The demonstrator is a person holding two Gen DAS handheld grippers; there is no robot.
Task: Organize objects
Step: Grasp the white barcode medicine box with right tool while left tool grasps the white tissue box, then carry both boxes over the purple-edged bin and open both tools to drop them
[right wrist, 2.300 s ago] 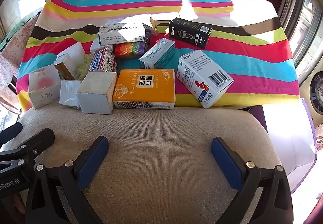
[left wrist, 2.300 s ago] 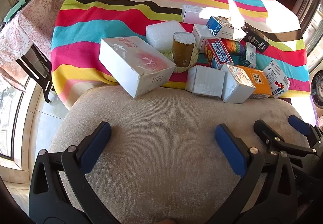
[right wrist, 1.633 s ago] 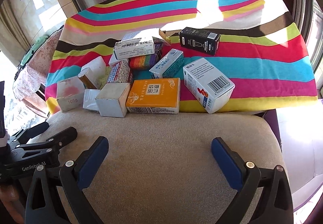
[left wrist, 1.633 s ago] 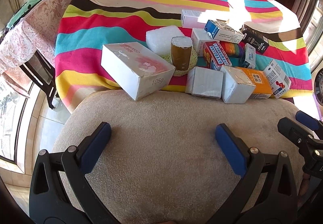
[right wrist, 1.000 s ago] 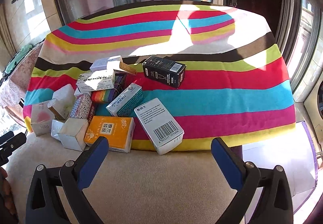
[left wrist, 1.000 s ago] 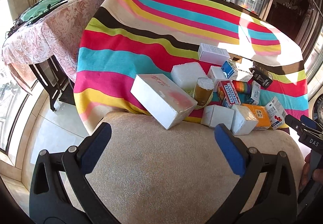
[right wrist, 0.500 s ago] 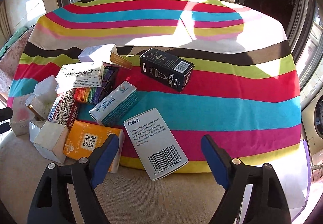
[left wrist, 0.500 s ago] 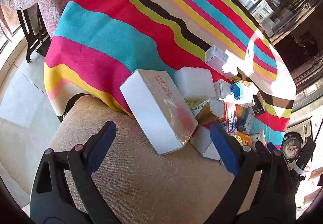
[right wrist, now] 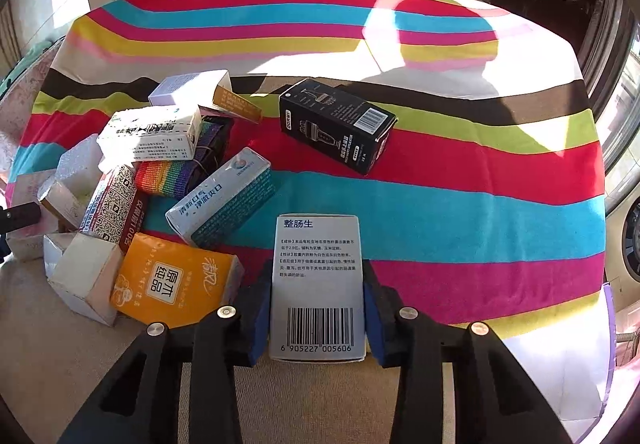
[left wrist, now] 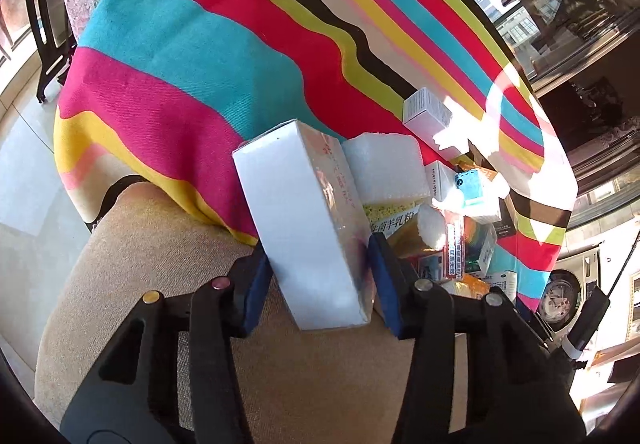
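My left gripper has its blue pads against both long sides of a white box with pink print, which lies tilted on the beige cushion's edge; its jaws are closing on the box. In the right wrist view, my right gripper is closing too, pads tight on the sides of a white medicine box with a barcode. That box lies at the front edge of the striped cloth.
A pile of boxes sits left of the medicine box: an orange tissue pack, a teal and white carton, a rainbow strap. A black box lies apart, further back. A white foam block touches the pink-print box. Beige cushion runs along the front.
Both grippers came forward and down from over the cushion and went from wide open to clamped, the left around the pink-print box, the right around the barcode box. The left view has rolled.
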